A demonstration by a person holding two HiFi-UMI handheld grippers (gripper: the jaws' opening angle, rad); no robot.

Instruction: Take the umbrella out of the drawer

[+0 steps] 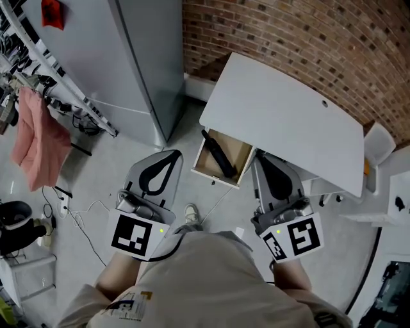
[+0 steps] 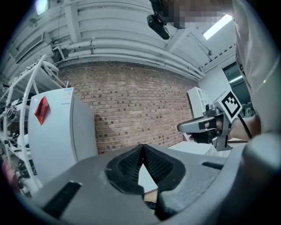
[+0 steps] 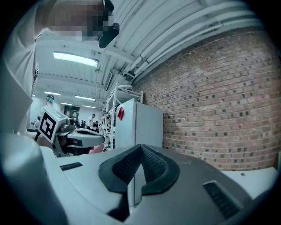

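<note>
Far to the left of the open drawer [image 1: 199,160], a pink cloth [image 1: 37,138] hangs from a white rack [image 1: 61,67], and thin cables [image 1: 83,214] trail over the floor below it. Nearer the drawer, but well apart from it on its left, stands a tall grey refrigerator [image 1: 125,64] with a red tag [image 1: 52,13] near its top.

Just left of the drawer, and a little nearer the person, the left gripper [image 1: 172,154] points level towards the brick wall [image 1: 307,38]. In its own view the two dark pads meet at their tips, so the jaws are closed, and nothing is caught between them. Its marker cube [image 1: 133,236] sits at the near end, by the person's hand.

The drawer is pulled out from under the white desk [image 1: 288,115] towards the person. The umbrella [image 1: 220,157], black and folded, lies inside it, slanting from the far left corner towards the near right side. Neither gripper touches it.

Just right of the drawer, the right gripper [image 1: 260,157] also points level at the wall, its tips under the near edge of the desk. Its jaws are pressed fully together and hold nothing. Its marker cube [image 1: 295,238] shows at the near end.

The desk top spreads from above the drawer away to the right, along the brick wall.
</note>
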